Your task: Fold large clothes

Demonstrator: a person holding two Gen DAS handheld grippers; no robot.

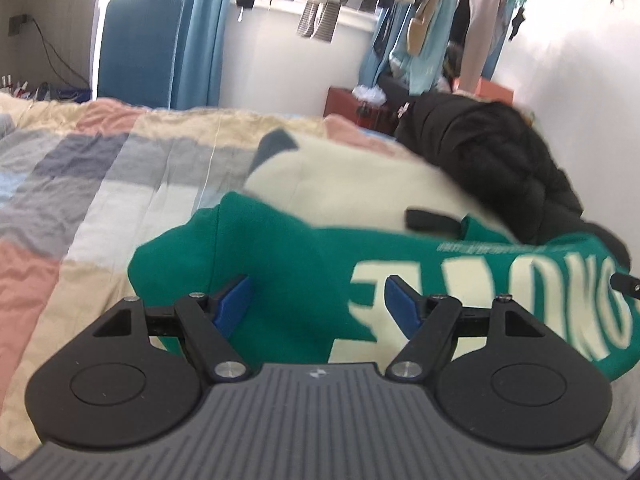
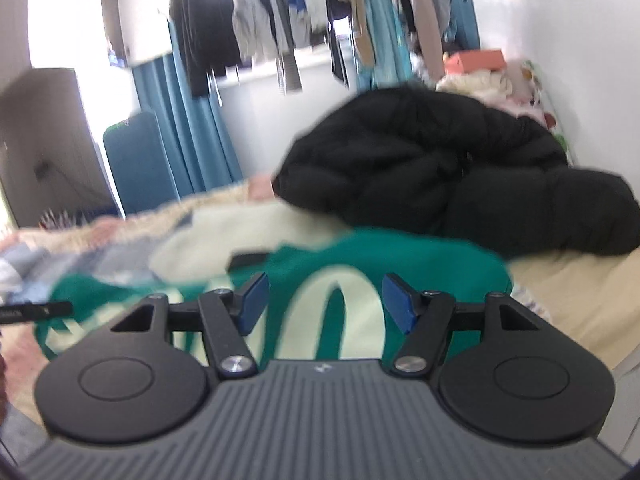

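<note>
A green sweatshirt [image 1: 288,264] with large cream letters lies crumpled on the bed, with a cream part [image 1: 352,184] folded behind it. It also shows in the right wrist view [image 2: 400,264]. My left gripper [image 1: 318,300] is open, its blue pads just above the green cloth near the letters, holding nothing. My right gripper [image 2: 324,300] is open and empty over the cream letter "O". The tip of the right gripper shows at the left view's right edge [image 1: 626,282].
A black puffer jacket [image 2: 440,176] is piled on the bed behind the sweatshirt, also in the left wrist view [image 1: 500,156]. The bed has a striped pastel quilt [image 1: 100,184]. Clothes hang on a rail [image 2: 280,20] by the window; blue curtains [image 1: 200,40] and white walls stand behind.
</note>
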